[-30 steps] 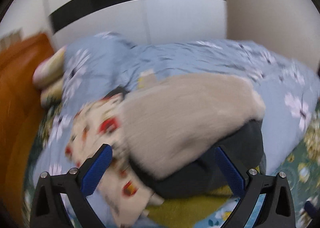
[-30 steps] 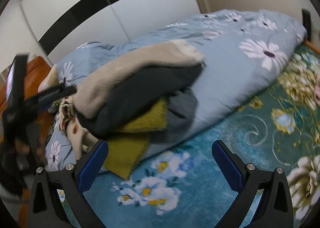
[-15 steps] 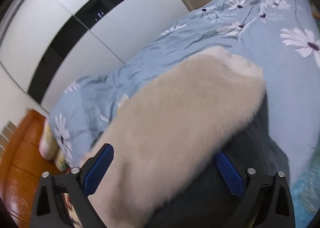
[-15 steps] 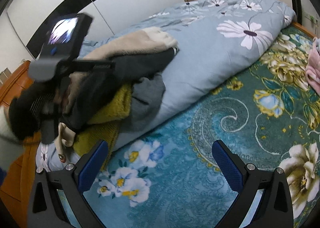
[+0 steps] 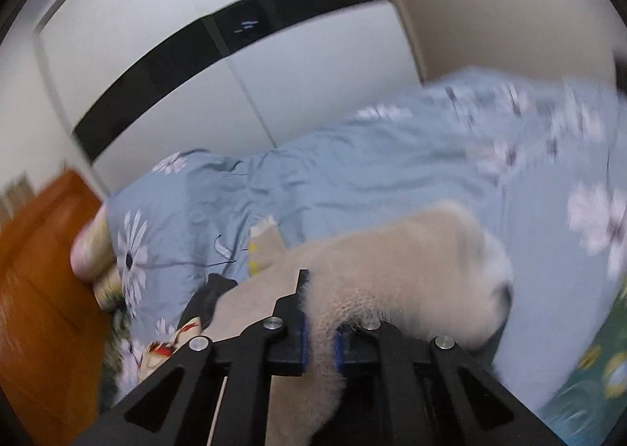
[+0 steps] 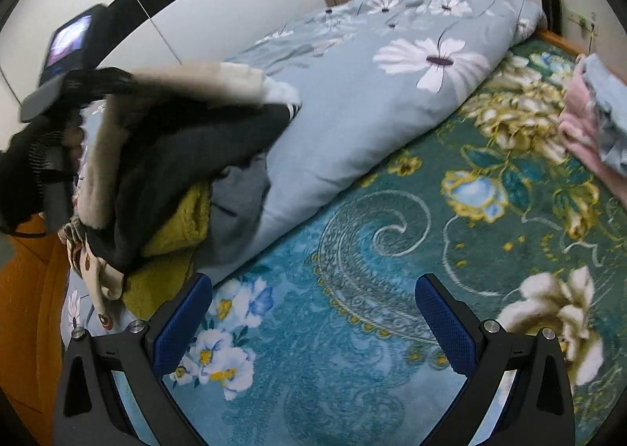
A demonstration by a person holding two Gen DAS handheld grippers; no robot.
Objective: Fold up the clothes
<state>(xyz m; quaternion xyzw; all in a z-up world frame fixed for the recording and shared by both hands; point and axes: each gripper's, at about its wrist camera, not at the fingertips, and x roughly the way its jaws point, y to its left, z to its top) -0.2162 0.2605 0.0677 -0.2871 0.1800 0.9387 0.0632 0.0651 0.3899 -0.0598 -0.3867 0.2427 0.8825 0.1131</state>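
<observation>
**Left claw pinches the cream fleece on the clothes pile**

The left claw (image 5: 319,344) is pressed together on a fold of a fluffy cream garment (image 5: 407,266), the fabric squeezed between its blue pads. The garment lies on top of a pile of clothes (image 6: 168,187) at the edge of a light blue flowered quilt (image 5: 352,179). From the right wrist view, the same cream garment (image 6: 219,80) drapes over a dark grey piece (image 6: 196,148), with a mustard-yellow one (image 6: 176,223) and a paler grey one (image 6: 239,191) below it, and a cream cloth with red printed shapes (image 6: 90,266) hanging at the left of the heap. The left claw (image 6: 102,80) appears there too, blurred, with a small lit screen on the device above it.

The right claw (image 6: 313,313) is spread wide and grips nothing; it hangs above the bed's teal floral bedspread (image 6: 392,250), near the pile but apart from it. At the far right of that view a folded pink item (image 6: 580,132) and a light blue one (image 6: 611,101) sit together on the bedspread. Behind the bed stands a white wardrobe with a black band (image 5: 219,35), and an orange wooden headboard (image 5: 35,289) is at the left.
</observation>
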